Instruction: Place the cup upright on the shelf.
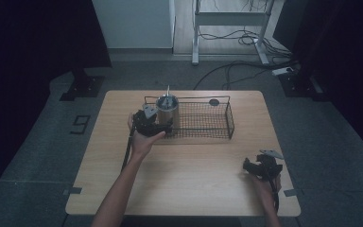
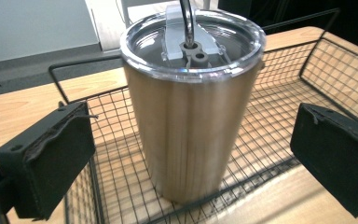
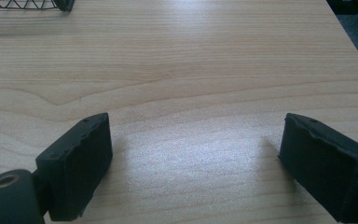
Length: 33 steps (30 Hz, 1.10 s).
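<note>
Left gripper (image 2: pixel 186 158), jaws spread wide, is held around a steel tumbler (image 2: pixel 191 116) standing in the wire basket (image 2: pixel 307 60), apparently for grasping; neither pad touches.

Wooden table (image 1: pixel 184 165), small dark round object (image 1: pixel 213 102) beyond the basket, floor cables (image 1: pixel 246 38), white desk frame (image 1: pixel 229 19)

The tumbler (image 1: pixel 167 109) stands in the wire basket's (image 1: pixel 207 124) left end; the basket sits toward the table's (image 1: pixel 189 184) far edge.
</note>
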Available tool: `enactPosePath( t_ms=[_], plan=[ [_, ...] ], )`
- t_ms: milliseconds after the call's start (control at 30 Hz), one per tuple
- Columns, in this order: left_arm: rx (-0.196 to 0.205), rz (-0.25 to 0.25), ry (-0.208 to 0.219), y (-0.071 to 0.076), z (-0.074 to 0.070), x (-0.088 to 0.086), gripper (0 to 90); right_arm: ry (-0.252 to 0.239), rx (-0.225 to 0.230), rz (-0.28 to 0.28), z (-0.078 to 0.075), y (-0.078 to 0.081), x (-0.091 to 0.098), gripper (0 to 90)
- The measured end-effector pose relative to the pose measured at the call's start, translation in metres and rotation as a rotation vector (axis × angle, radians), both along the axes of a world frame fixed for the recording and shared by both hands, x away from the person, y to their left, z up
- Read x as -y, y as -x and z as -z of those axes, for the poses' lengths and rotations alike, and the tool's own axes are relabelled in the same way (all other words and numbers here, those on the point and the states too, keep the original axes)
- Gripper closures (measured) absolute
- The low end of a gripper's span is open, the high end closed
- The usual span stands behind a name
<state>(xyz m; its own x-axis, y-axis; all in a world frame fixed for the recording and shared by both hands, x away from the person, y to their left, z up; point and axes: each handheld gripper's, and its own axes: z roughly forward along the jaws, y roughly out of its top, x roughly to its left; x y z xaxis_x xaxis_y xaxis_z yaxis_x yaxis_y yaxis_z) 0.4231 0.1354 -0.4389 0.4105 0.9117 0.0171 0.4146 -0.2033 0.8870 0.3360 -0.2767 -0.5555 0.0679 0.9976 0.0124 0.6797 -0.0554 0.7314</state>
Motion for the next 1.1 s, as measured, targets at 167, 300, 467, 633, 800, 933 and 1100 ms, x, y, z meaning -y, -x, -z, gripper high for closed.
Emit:
enactPosePath(
  t_ms=[167, 300, 467, 633, 800, 933, 1100],
  plan=[
    [-0.006, 0.049, 0.016, 0.02, -0.003, -0.009, 0.4, 0.001, 0.0, -0.001, 0.0, 0.0, 0.0, 9.2],
    [-0.018, 0.076, 0.028, 0.035, -0.001, -0.017, 0.5, 0.002, 0.0, -0.001, 0.0, 0.0, 0.0, 9.2],
    [-0.043, 0.095, 0.047, 0.053, 0.007, -0.026, 0.8, 0.001, 0.0, 0.0, 0.0, 0.0, 0.0, 9.3],
    [-0.055, 0.104, 0.047, 0.071, 0.018, -0.035, 1.0, 0.002, -0.001, 0.0, 0.0, 0.0, 0.0, 9.4],
    [-0.078, 0.108, 0.053, 0.085, 0.029, -0.044, 1.0, 0.001, 0.001, 0.001, 0.0, 0.0, 0.0, 9.4],
    [-0.094, 0.118, 0.031, 0.095, 0.036, -0.052, 1.0, 0.001, 0.0, 0.0, 0.0, 0.0, 0.0, 9.4],
    [-0.118, 0.106, 0.054, 0.106, 0.047, -0.063, 1.1, 0.002, 0.0, 0.0, 0.0, 0.0, 0.0, 9.4]
  ],
)
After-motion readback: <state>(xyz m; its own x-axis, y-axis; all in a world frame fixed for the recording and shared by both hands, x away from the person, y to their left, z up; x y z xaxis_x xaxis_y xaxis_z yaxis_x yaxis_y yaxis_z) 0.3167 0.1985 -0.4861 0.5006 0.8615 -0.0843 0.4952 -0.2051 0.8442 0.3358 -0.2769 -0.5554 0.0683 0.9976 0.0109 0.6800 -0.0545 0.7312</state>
